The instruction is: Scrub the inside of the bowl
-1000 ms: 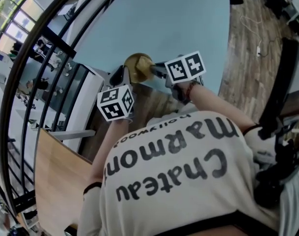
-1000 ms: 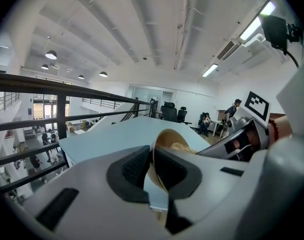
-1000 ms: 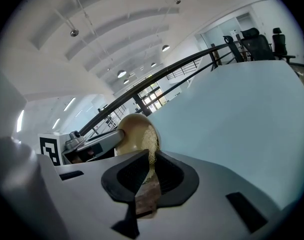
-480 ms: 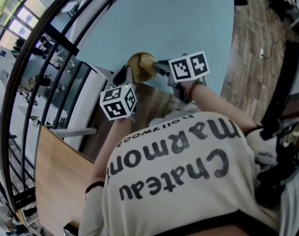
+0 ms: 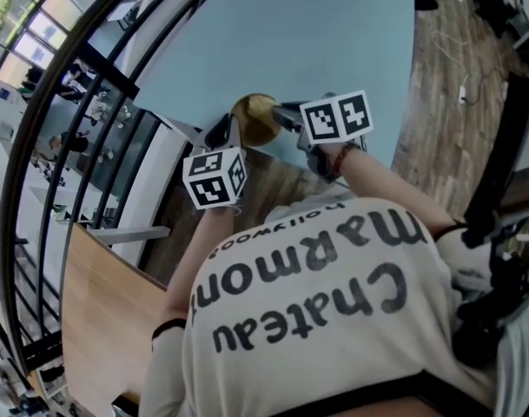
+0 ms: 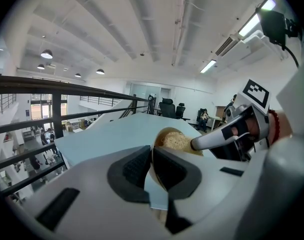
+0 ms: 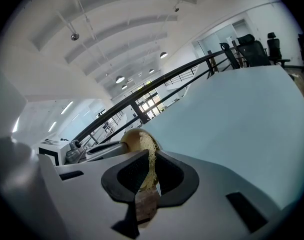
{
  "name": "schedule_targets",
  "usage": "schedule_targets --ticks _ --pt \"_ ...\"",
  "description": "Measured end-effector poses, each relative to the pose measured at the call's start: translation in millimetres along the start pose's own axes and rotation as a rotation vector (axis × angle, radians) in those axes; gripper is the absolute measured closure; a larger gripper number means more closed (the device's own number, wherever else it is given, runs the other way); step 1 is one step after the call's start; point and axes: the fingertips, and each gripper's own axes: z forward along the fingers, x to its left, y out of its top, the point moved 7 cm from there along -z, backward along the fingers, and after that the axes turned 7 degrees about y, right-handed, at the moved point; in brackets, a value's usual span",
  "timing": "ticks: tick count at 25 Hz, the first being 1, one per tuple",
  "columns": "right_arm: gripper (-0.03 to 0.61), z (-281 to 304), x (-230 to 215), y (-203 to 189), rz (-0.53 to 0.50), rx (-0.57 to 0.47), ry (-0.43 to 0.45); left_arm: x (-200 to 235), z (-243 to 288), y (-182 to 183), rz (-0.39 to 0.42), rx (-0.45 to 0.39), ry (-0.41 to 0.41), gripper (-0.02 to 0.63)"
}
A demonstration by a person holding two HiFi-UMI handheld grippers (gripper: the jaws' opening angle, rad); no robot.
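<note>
Little changes over the last second: the bowl [image 5: 252, 113] barely shifts in the head view (perhaps the camera's own sway), up by the pale blue table [image 5: 316, 42]; the left gripper [image 6: 152, 168] stays clamped on its rim; the right gripper [image 7: 151, 176] keeps its jaws closed on a fibrous scrub pad [image 7: 151, 156] pressed inside. Scrubbing seems under way, in small strokes

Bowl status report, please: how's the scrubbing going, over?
Left gripper shut on bowl rim. Right gripper shut on scrub pad, inside bowl. Nothing in the way.

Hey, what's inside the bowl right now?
A tan, fibrous scrubbing pad fills the bowl, pressed in by the right gripper, whose jaws are shut on it. The pad covers the bowl's bottom, so whatever lies beneath it cannot be seen.
</note>
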Motion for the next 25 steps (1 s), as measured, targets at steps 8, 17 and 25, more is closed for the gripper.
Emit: schedule_targets --ticks 8,17,25 --pt "0.520 5.9 10.2 9.6 -0.032 -0.005 0.029 2.2 -2.1 1.6 -0.001 0.015 -0.007 0.592" --pt "0.520 23.2 39.3 9.3 -0.102 0.032 0.178 10.9 -6.6 1.8 -0.053 0.015 -0.004 0.595" --pt "0.520 44.1 57.5 3.1 -0.115 0.085 0.301 20.0 -8.7 1.0 -0.052 0.012 -0.016 0.598"
